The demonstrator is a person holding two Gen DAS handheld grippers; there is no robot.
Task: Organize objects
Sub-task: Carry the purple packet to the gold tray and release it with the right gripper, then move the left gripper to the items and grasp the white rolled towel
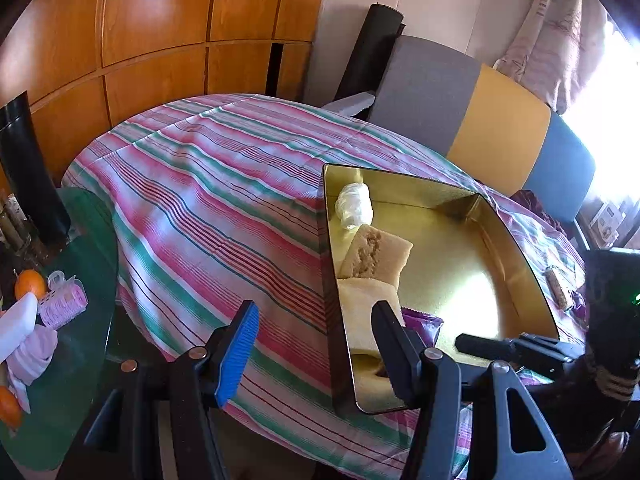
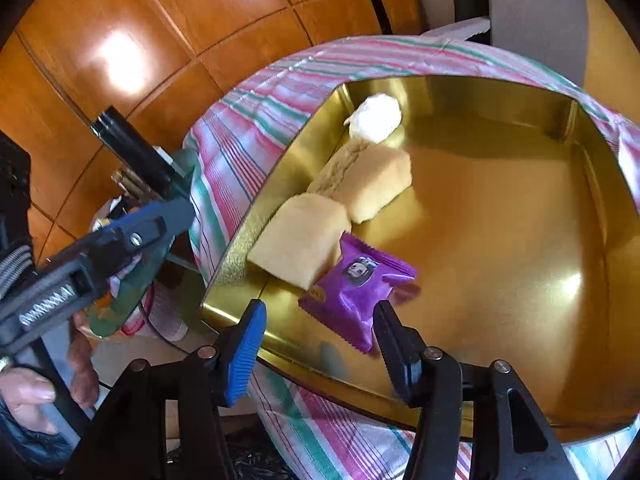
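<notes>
Right gripper (image 2: 320,332): jaws spread wide, nothing clamped between them; it hovers over the near edge of the tin, with the purple packet's tail just beside the dark right finger; actual contact cannot be told
Purple packet (image 2: 356,288): lies flat on the tin floor, apparently free of the fingers; likely just set here to join the row of snacks
Left gripper (image 1: 316,332): jaws also wide, holding nothing; it straddles the tin's near left wall, blue pad outside over the cloth, dark finger over the inside; probably waiting or ready to steady the tin
Bread pieces (image 2: 340,196): two pale wrapped pieces lined up along the left wall, touching each other; the packet overlaps the nearer one
White bundle (image 2: 376,120): in the far left corner, ending the row; the lining-up suggests packing along one side to save room
Gold tin (image 2: 520,240): open, shiny, right half bare; it sits on the striped tablecloth (image 1: 200,200)
Snack bar (image 1: 560,288): lies on the cloth outside the tin's right wall; probably yet to be packed
</notes>
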